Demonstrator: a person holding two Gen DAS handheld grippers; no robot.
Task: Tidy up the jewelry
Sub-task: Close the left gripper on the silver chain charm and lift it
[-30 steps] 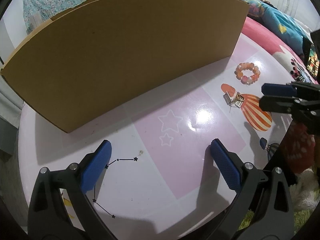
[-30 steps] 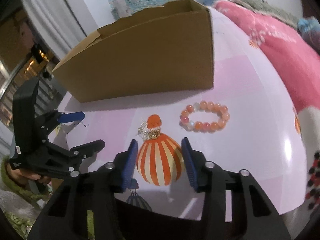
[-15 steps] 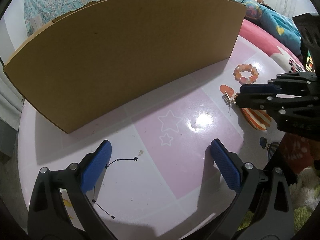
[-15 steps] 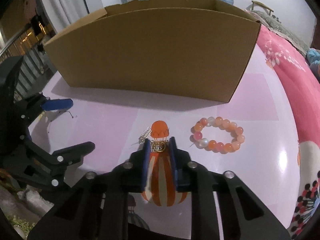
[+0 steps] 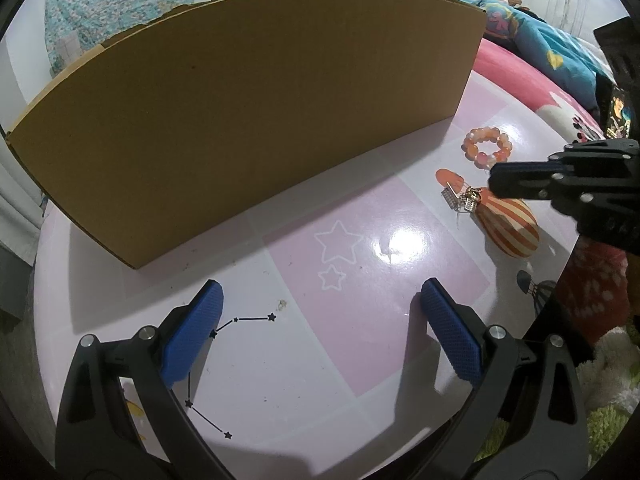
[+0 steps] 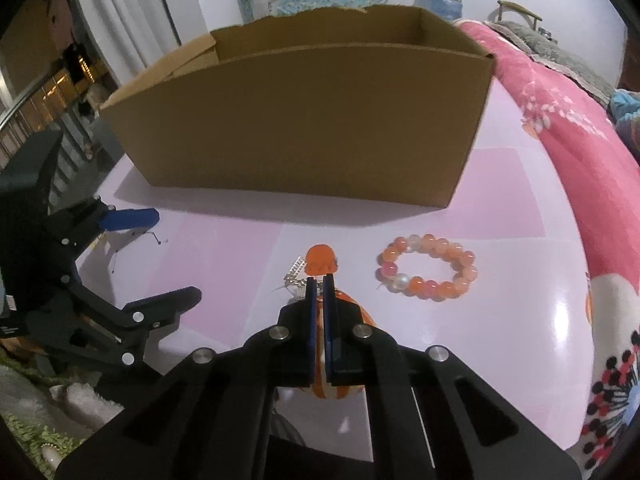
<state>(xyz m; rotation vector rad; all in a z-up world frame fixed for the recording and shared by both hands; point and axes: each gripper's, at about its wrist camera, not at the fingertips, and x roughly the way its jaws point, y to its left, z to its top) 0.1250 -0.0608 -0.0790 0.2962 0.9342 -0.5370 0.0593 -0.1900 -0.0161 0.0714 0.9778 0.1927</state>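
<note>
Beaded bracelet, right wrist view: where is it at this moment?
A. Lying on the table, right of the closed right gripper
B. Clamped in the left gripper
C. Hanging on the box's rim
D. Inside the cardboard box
A. The beaded bracelet lies flat on the table, apart from the right gripper, in front of the cardboard box; the left gripper stands open with nothing between its fingers.

Left wrist view: close, angled down along open fingers toward cardboard box [image 5: 248,120]. Right wrist view: same tilt, nearer bead bracelet [image 6: 427,272]. Shared: box, bracelet, tabletop [image 5: 360,344], opposite gripper at frame edge.
</note>
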